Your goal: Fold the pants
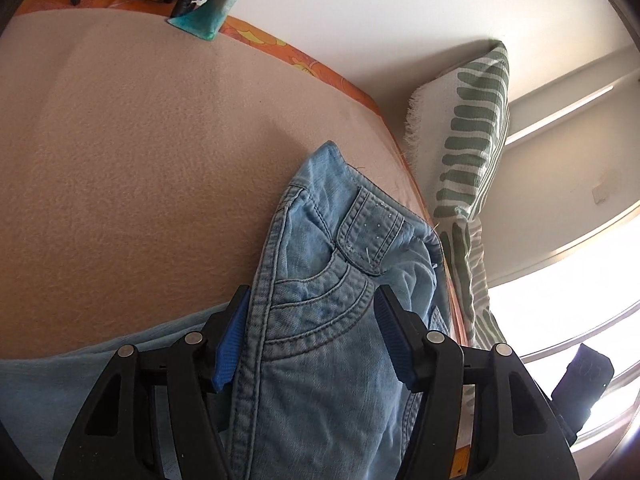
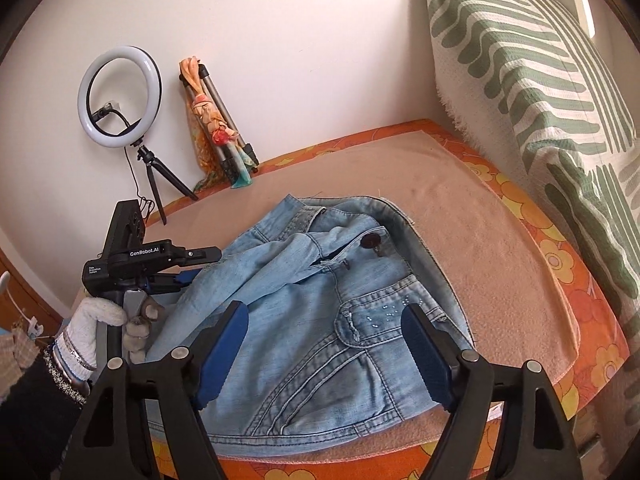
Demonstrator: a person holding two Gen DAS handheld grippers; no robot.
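**Desk:** What fills the frame, biggest first?

**Photographer:** A bed under a tan blanket (image 2: 472, 216), its orange floral sheet (image 2: 560, 264) showing along the edges. A green-striped pillow (image 2: 520, 72) leans on the wall, off to the right of the right gripper's jaws. Light blue denim pants (image 2: 320, 304) lie bunched on the blanket, waistband and button ahead of those jaws.

**Desk:** And the grippers?

**Photographer:** The right gripper (image 2: 326, 354) hangs over the pants, jaws spread wide, holding nothing. The left gripper (image 1: 310, 338) has its jaws apart with a fold of denim (image 1: 320, 280) rising between them; whether the blue pads (image 1: 228, 344) press the cloth, I cannot tell. A gloved left hand (image 2: 100, 320) holds it at the left edge of the pants.

**Desk:** Containers? Room to move?

**Photographer:** No containers seen. Bare blanket stretches ahead and right of the right jaws, up to the sheet's border. Beyond the jaws, against the wall, stand a ring light (image 2: 120, 96) and a folded tripod (image 2: 224, 128).
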